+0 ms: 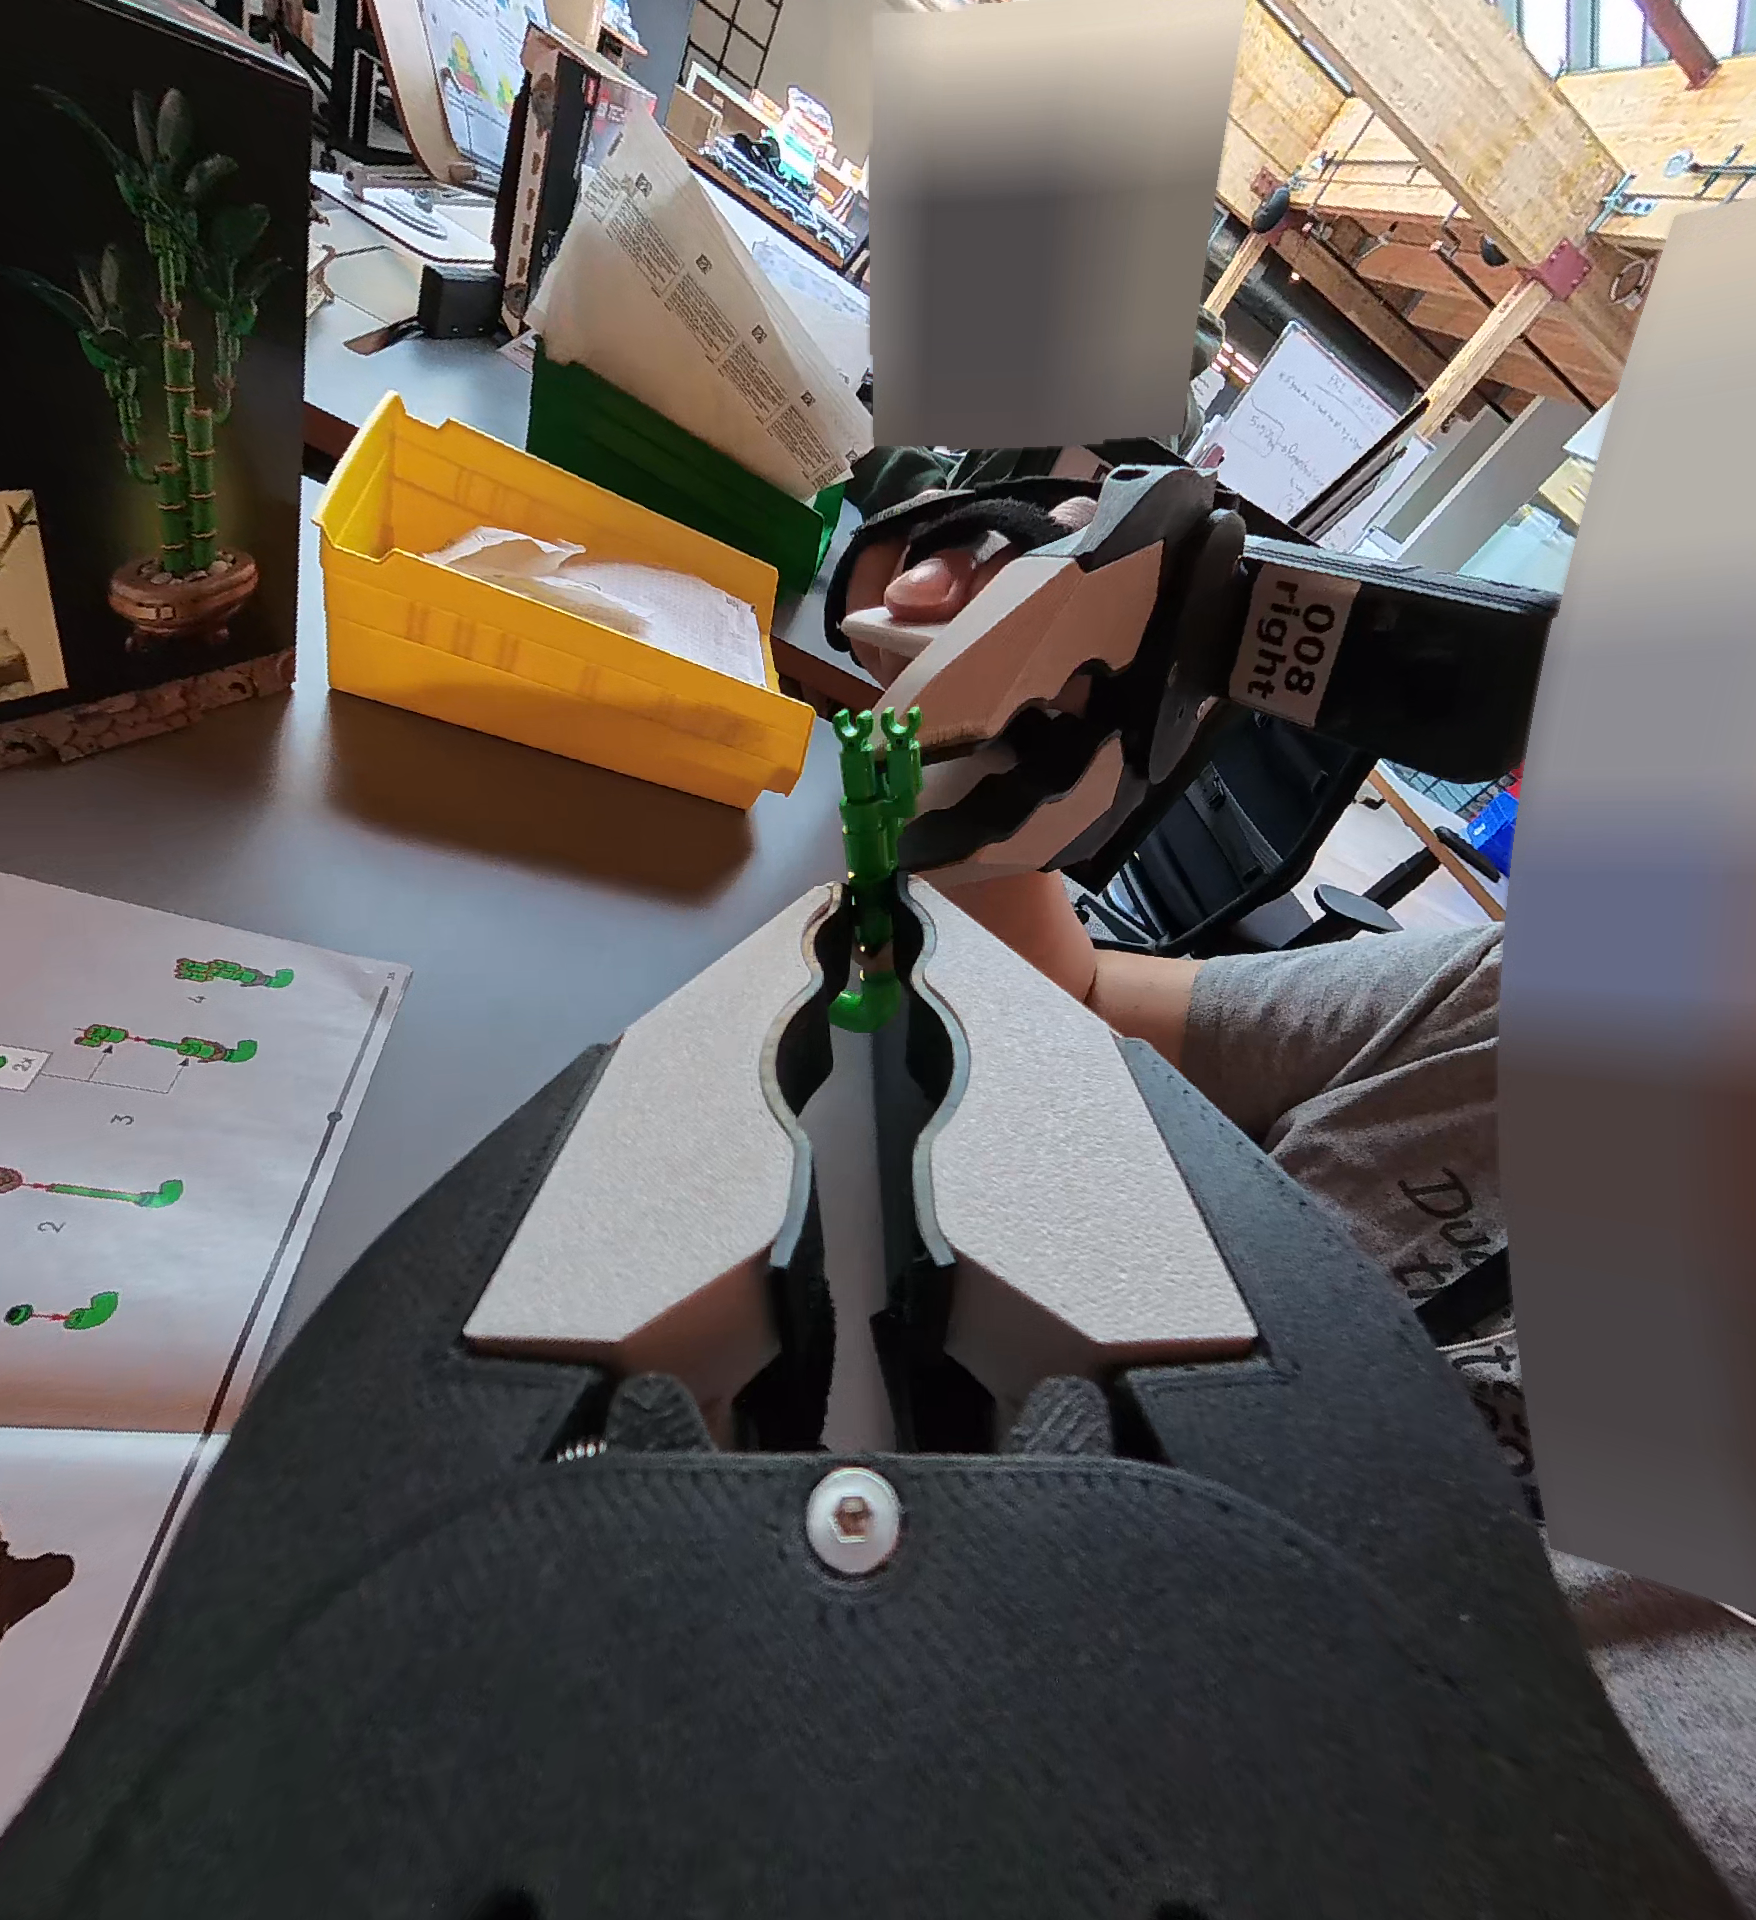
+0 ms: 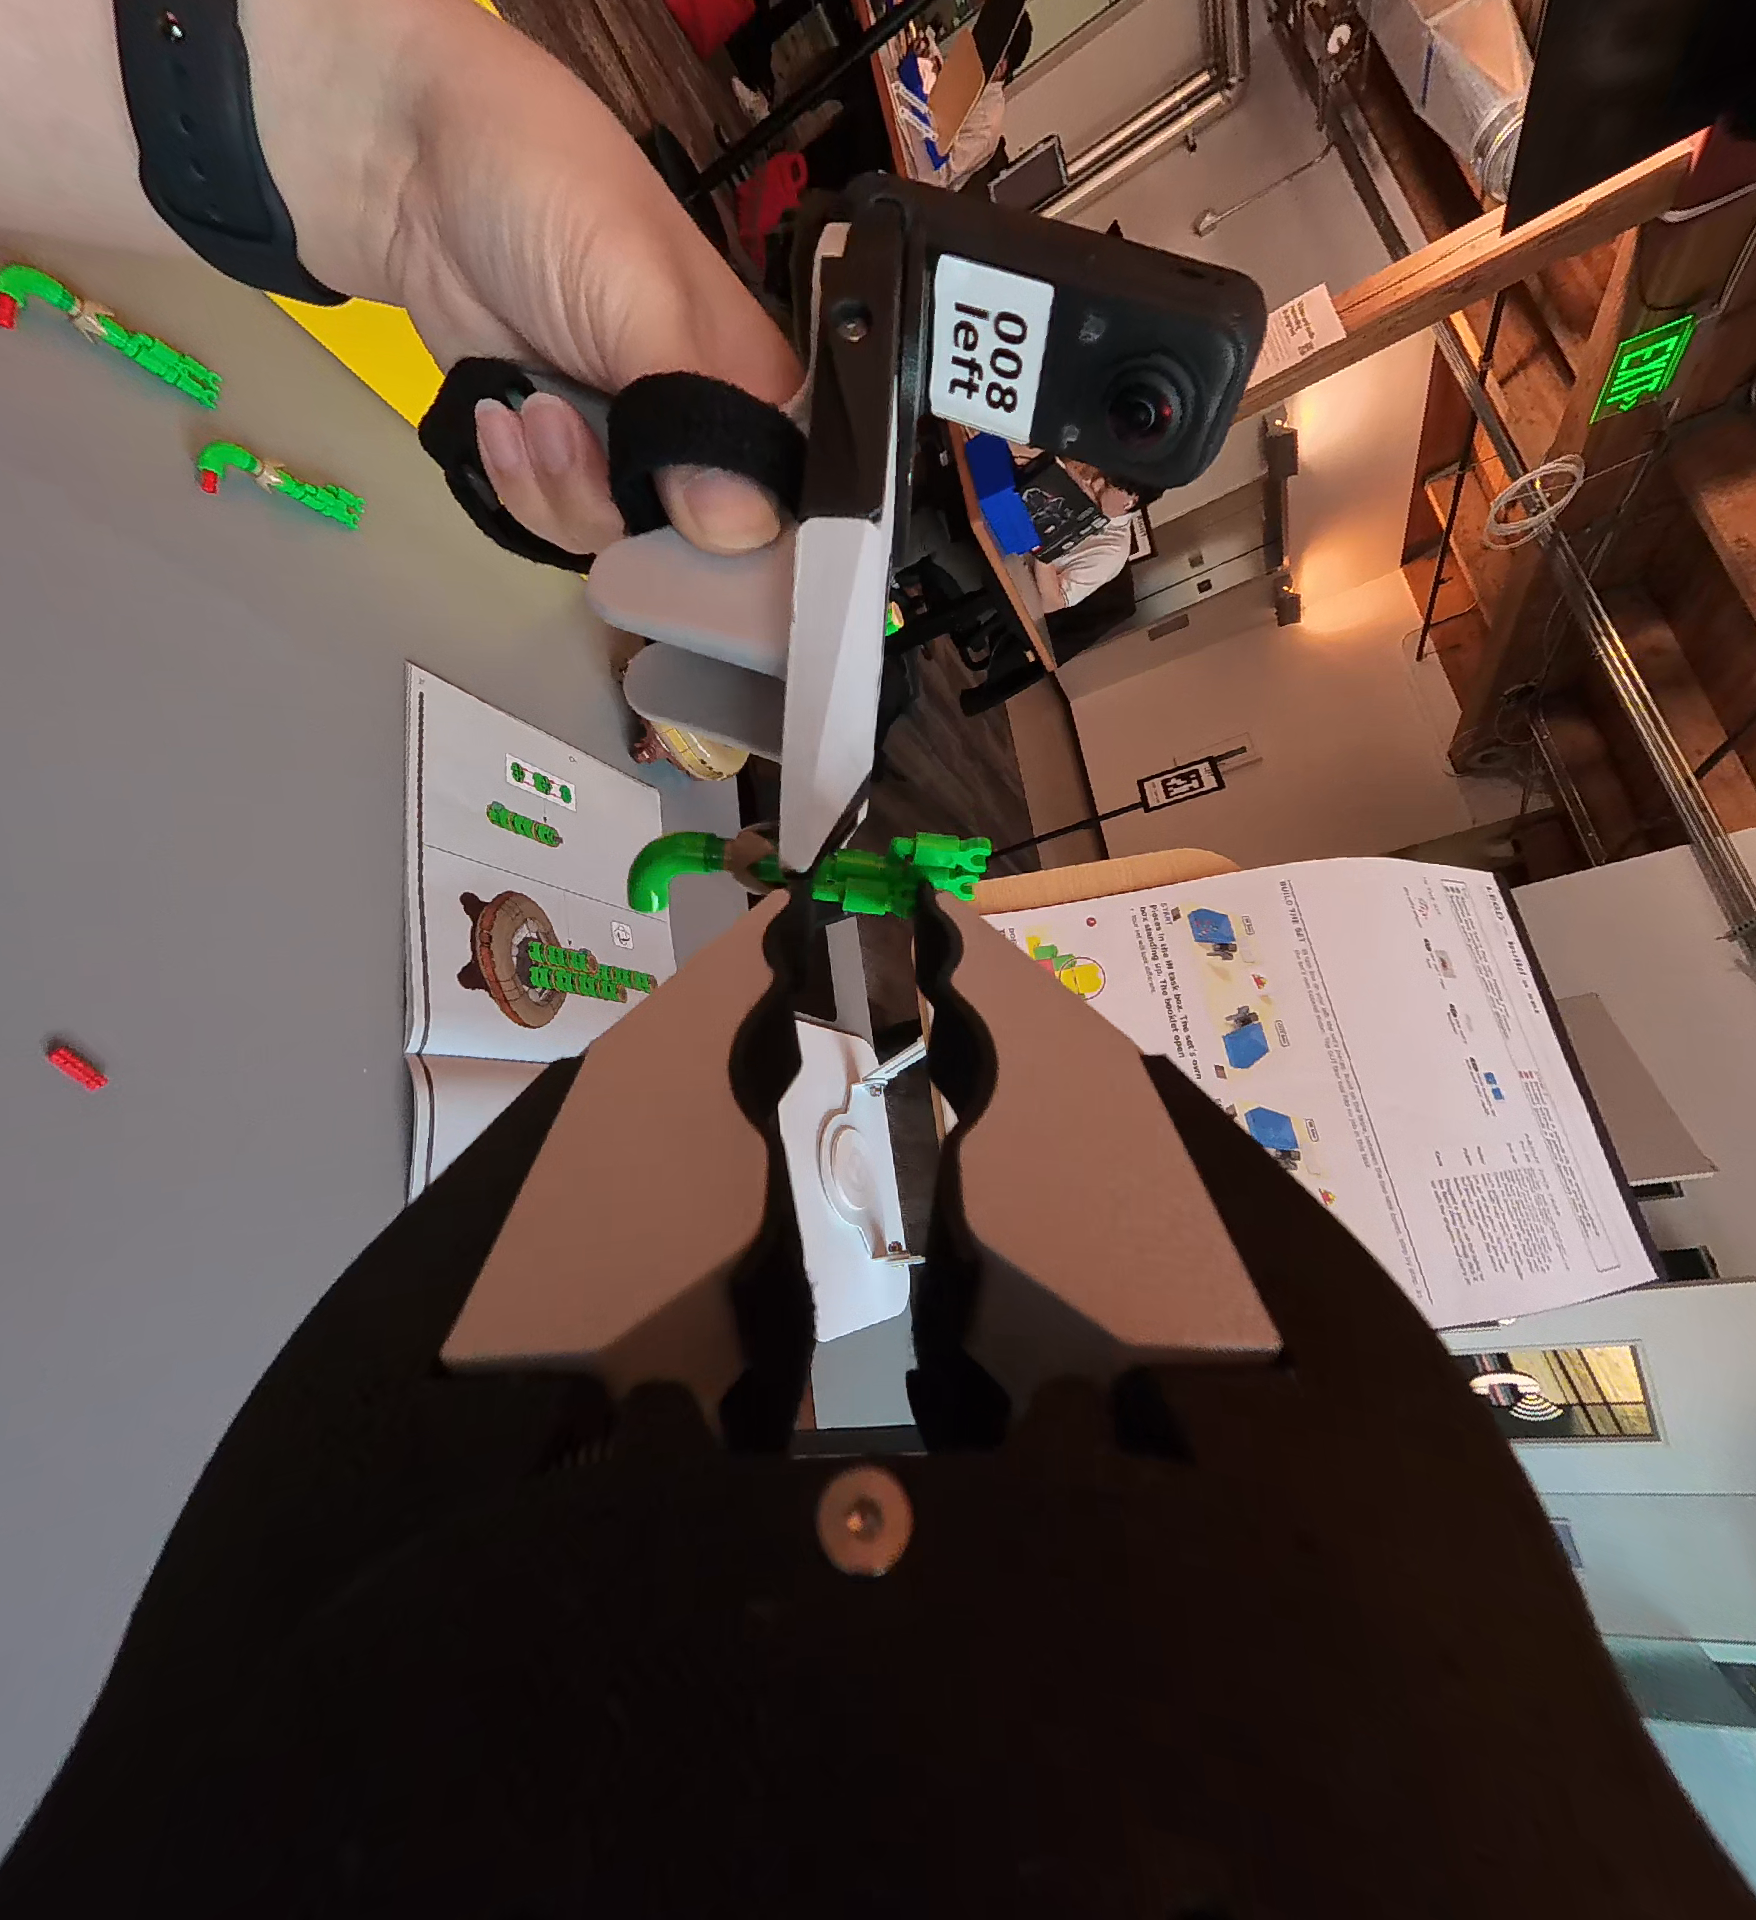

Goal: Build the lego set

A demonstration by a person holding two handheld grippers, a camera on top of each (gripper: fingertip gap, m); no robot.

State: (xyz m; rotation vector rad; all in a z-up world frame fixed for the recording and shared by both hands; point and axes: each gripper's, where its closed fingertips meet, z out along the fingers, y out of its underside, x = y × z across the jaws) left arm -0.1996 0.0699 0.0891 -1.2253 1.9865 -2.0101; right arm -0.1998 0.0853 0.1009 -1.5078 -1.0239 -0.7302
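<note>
1. Stem work was the step in hand: a slim green stem piece was held in the air between both grippers, above the dark table and clear of it.
2. Left gripper had its fingertips drawn together on the lower shaft of the stem piece, with the curved green elbow end sitting just inside the jaws.
3. Right gripper was pinched on the studded upper section of the same stem piece, meeting it from the side, just below the two small clip ends.
4. Instruction booklet lay open on the table beside the left gripper, showing the stem's numbered sub-steps; by my judgement the held piece matched a late one.
5. Two finished green stems and a loose red pin lay on the table well away from the held piece, beyond the booklet.
6. Next move, as I judged it, called for pressing the upper section fully along the shaft while the left grip kept it from twisting; too much side load could pop the thin joint.
</note>
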